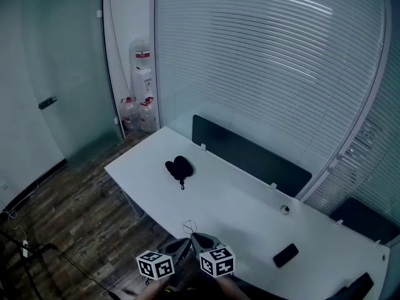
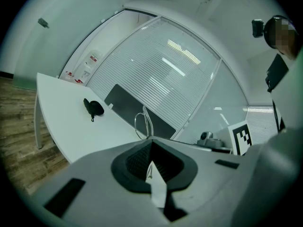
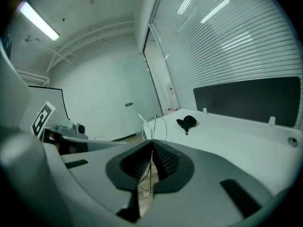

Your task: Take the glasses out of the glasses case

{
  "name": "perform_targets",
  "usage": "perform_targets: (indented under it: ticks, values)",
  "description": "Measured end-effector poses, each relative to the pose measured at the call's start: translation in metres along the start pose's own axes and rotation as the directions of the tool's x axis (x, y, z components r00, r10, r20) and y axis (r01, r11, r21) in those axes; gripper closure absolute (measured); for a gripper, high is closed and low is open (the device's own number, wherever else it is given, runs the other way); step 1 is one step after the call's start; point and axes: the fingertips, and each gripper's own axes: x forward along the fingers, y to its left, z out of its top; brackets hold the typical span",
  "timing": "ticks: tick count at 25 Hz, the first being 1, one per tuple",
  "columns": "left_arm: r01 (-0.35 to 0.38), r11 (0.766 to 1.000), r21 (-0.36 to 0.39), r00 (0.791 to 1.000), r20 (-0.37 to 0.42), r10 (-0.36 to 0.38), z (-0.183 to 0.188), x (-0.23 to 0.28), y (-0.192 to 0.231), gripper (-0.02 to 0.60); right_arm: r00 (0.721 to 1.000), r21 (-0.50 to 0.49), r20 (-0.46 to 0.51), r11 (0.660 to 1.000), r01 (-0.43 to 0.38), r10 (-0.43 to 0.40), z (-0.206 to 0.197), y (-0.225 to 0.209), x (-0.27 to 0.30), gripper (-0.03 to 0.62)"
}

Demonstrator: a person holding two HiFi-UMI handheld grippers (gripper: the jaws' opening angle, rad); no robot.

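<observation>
Wire glasses pinched at the near edge, case far off

The black glasses case [image 1: 179, 167] lies alone near the far-left end of the white tabletop [image 1: 237, 211]; whether anything is inside cannot be told. The thin wire glasses [image 3: 154, 126] are well apart from it, at the near edge. There the left claw [image 2: 151, 141] and right claw [image 3: 151, 143] meet tip to tip, each closed on the wire. Bare tabletop lies between, with a dark phone [image 1: 285, 255] to the right and a wooden floor [image 1: 75, 217] beyond the left edge.
</observation>
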Motion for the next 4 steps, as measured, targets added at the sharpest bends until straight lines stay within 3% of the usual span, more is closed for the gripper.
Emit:
perform_targets:
  ticks: [4]
  values:
    - [0.004,1.0,0.005,1.0,-0.002,-0.004,-0.0007,0.0023,-0.0019,0.581,1.0,0.005,0.003,1.0,0.004,-0.004,-0.0008,-0.0028,-0.0021,0.574]
